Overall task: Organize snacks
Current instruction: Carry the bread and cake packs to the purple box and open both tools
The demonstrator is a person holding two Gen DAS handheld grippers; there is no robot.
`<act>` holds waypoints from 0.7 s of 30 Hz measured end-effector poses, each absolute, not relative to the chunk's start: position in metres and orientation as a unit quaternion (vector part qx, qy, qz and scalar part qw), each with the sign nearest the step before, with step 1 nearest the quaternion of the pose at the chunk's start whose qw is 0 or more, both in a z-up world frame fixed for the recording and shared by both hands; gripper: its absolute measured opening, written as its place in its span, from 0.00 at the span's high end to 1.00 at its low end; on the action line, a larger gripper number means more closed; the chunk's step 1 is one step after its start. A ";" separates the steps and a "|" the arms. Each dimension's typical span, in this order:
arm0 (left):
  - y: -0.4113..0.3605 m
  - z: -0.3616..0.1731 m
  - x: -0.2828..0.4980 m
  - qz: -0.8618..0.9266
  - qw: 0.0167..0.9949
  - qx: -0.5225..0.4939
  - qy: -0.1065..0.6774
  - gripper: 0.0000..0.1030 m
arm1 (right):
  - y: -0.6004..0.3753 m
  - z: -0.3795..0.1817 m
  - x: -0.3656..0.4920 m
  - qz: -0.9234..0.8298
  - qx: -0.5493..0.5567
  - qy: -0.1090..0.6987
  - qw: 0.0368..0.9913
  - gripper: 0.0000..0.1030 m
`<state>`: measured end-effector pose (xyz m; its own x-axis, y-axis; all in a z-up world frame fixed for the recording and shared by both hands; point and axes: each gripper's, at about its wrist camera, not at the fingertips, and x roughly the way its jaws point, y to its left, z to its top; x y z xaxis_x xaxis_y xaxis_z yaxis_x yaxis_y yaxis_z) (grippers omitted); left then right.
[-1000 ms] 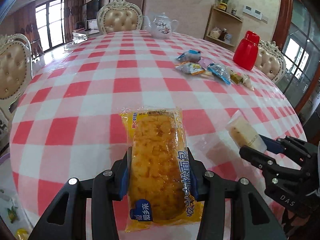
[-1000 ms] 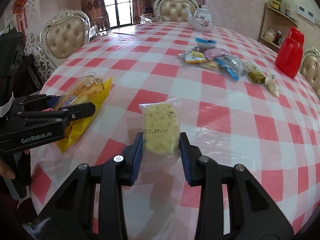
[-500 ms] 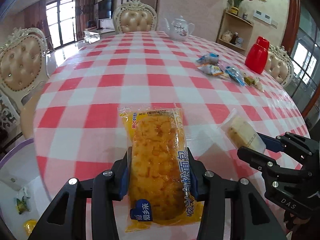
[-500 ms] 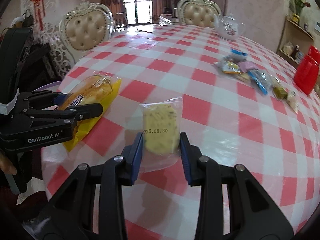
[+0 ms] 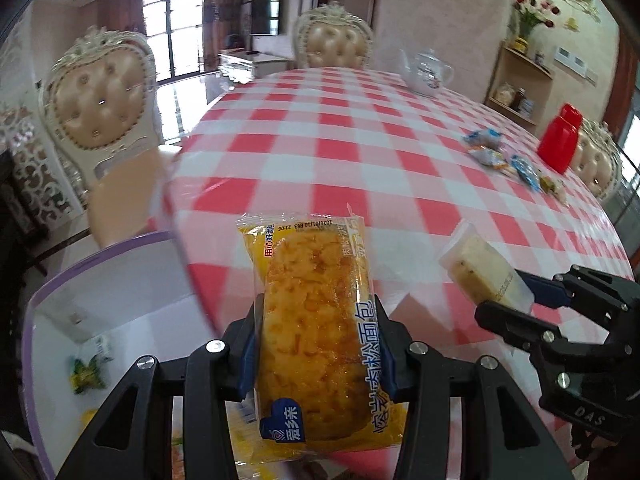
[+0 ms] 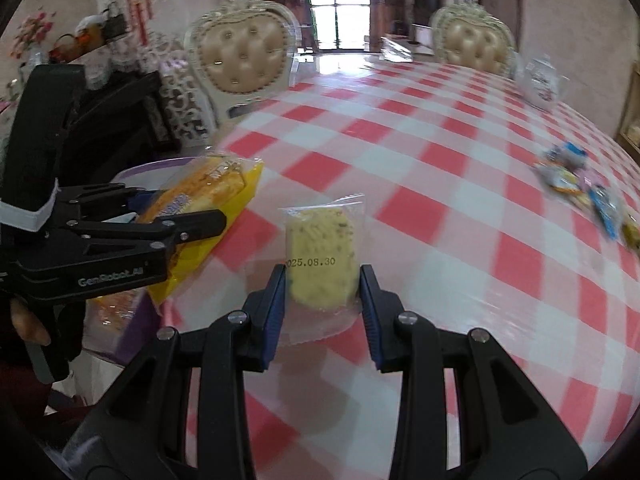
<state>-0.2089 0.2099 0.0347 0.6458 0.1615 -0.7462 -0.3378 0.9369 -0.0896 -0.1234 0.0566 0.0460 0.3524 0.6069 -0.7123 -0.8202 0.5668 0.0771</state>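
Observation:
My left gripper [image 5: 318, 340] is shut on a yellow bread packet [image 5: 320, 320] and holds it in the air over the near left edge of the checkered table [image 5: 340, 152]. It also shows in the right wrist view [image 6: 200, 196]. My right gripper [image 6: 323, 284] is shut on a clear-wrapped pale cake [image 6: 320, 256] just above the table; the cake shows at the right of the left wrist view [image 5: 484, 272]. A white bin with a purple rim [image 5: 100, 276] sits below the table edge, with a few packets inside.
A pile of small snack packets [image 5: 508, 160] lies at the far right of the table beside a red jug [image 5: 560, 140]. A white teapot [image 5: 426, 70] stands at the far side. Padded chairs [image 5: 100, 100] ring the table.
Both grippers have drawn back toward the near left table edge with their packets. The purple-rimmed bin has come into view under the left gripper.

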 end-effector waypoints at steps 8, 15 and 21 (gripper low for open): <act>0.254 0.037 -0.251 0.192 0.892 -0.132 0.387 0.54 | 0.115 0.045 -0.157 0.516 -0.173 0.357 0.759 0.62; 0.300 0.023 -0.287 0.262 0.866 -0.148 0.399 0.54 | 0.163 0.037 -0.199 0.576 -0.221 0.347 0.706 0.62; 0.320 0.017 -0.309 0.299 0.850 -0.159 0.403 0.54 | 0.186 0.027 -0.228 0.609 -0.256 0.336 0.671 0.62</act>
<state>-0.3087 0.3200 0.0168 0.4969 0.3804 -0.7800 -0.6367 0.7706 -0.0298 -0.2275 0.1865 0.0273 0.0328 0.6448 -0.7636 -0.9896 0.1279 0.0656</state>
